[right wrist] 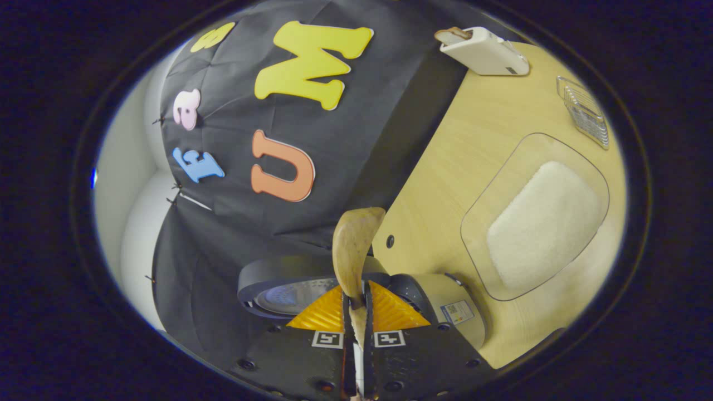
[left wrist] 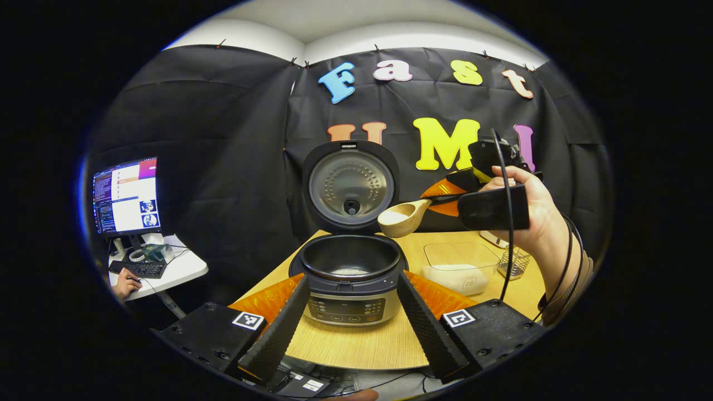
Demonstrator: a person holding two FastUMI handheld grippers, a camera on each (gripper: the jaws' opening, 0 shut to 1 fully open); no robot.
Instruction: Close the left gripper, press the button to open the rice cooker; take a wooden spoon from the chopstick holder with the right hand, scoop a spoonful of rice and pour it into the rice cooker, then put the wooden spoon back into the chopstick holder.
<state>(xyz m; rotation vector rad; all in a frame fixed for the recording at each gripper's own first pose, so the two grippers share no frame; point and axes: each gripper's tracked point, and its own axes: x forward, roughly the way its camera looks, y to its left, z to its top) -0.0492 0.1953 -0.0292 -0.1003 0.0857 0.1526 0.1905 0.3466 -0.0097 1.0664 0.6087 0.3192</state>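
Right claw [right wrist: 356, 312] pinches wooden spoon [left wrist: 404, 217] handle; pale bowl holds rice, tipped sideways. Left claw [left wrist: 352, 309] spread wide, open rice cooker [left wrist: 351, 278] just ahead, between fingers.

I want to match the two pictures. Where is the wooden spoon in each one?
Left gripper view: the spoon is right of centre, bowl above the cooker's right rim.
Right gripper view: the spoon is bottom centre, clamped in the right gripper.
Shared landmark: the cooker.
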